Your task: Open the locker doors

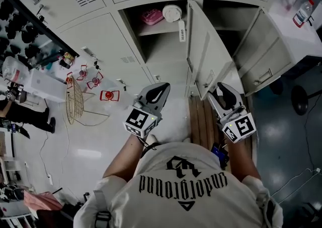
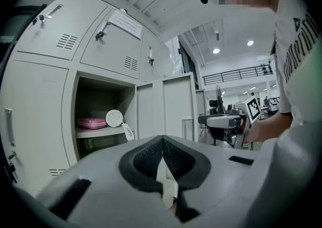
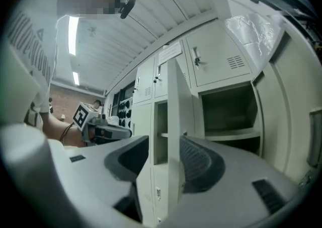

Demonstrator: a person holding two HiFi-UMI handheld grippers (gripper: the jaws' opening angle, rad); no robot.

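- As the head view shows, the locker door stands open, left gripper beside it, right gripper at its edge.
- Left gripper view: jaws together, empty.
- Right gripper view: jaws apart, door edge between them.

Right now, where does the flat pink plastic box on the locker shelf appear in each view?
Head view: the flat pink plastic box, top centre, on the locker shelf.
Left gripper view: the box is left of centre, beside a round white disc.
Right gripper view: not in it.
Shared landmark: the open grey metal locker door, seen in all three.
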